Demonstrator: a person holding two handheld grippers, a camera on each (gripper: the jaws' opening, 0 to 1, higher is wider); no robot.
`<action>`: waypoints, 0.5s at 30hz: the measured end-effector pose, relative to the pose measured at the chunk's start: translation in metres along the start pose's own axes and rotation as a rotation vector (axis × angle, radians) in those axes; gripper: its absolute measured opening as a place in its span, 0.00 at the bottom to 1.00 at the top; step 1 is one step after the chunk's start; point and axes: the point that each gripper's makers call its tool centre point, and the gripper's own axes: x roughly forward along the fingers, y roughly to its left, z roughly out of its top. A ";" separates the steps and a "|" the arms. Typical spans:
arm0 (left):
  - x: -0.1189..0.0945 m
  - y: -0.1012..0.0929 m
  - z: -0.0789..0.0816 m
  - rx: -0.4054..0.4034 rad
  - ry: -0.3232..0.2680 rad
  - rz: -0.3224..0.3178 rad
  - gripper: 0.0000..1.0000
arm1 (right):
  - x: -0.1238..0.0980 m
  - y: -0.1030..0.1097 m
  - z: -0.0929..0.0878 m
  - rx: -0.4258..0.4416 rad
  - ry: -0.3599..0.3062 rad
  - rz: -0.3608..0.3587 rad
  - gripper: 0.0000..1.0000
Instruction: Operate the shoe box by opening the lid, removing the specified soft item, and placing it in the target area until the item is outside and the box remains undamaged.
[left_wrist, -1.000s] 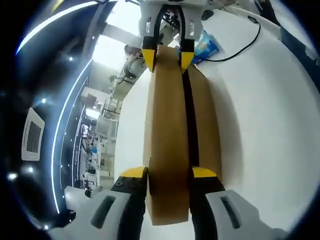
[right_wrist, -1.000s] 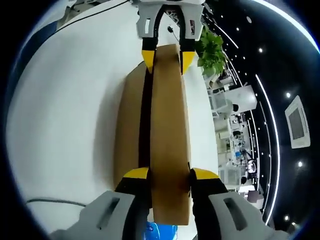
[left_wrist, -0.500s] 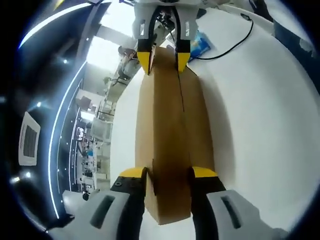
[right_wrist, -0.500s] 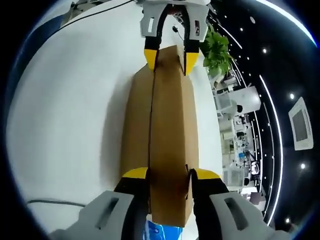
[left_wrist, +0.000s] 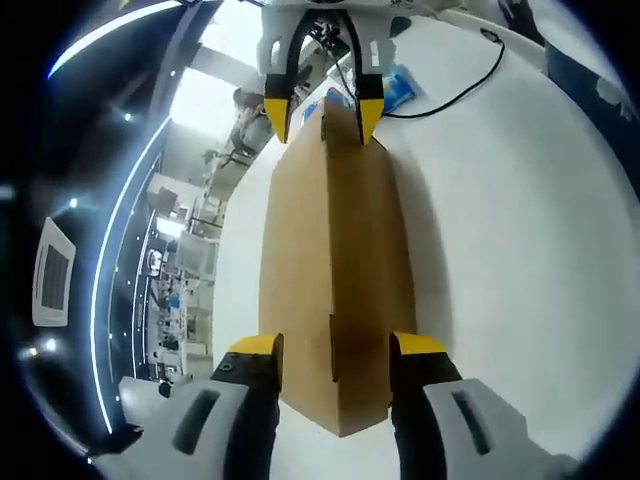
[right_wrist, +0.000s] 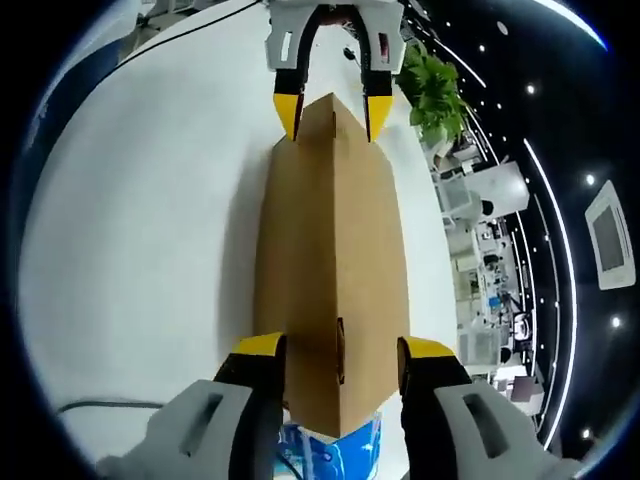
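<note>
A long brown cardboard shoe box (left_wrist: 335, 270) lies closed on a plain white bench (left_wrist: 520, 220), its lid down and its body running lengthwise between the two tools. The left hand-held gripper (left_wrist: 332, 345) stands at one short end of the box with its yellow-tipped jaws spread a little wider than the cardboard, one on each side of the end; whether they touch it cannot be told. In the same view the right hand-held gripper (left_wrist: 318, 108) meets the far end in the same way. The right gripper view mirrors this: the right hand-held gripper (right_wrist: 335, 350) straddles the near end of the shoe box (right_wrist: 332, 250), jaws parted and not visibly pressing, and the left hand-held gripper (right_wrist: 332, 102) brackets the far end.

A thin black cable (left_wrist: 470, 75) curls across the white bench surface (right_wrist: 130, 220) beyond the box, and a blue and white packet (left_wrist: 398, 88) lies just beside the box end nearest the right tool; the same blue and white packet (right_wrist: 325, 452) shows under that end in the right gripper view.

Beyond the bench edge lies a wide, dim room with a dark ceiling crossed by curved light strips (left_wrist: 125, 230) and small spotlights. A leafy green potted plant (right_wrist: 432, 95) stands off the bench, with cluttered desks and equipment (right_wrist: 490, 300) behind it.
</note>
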 end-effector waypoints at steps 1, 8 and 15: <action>0.000 0.000 0.000 -0.002 0.001 0.000 0.46 | 0.000 0.001 0.000 0.002 0.000 0.004 0.45; 0.002 -0.006 -0.006 -0.002 0.008 -0.008 0.46 | 0.002 0.008 -0.003 -0.004 0.008 0.024 0.46; 0.007 -0.006 -0.023 0.022 0.055 -0.008 0.42 | 0.009 0.010 -0.019 -0.026 0.059 0.033 0.45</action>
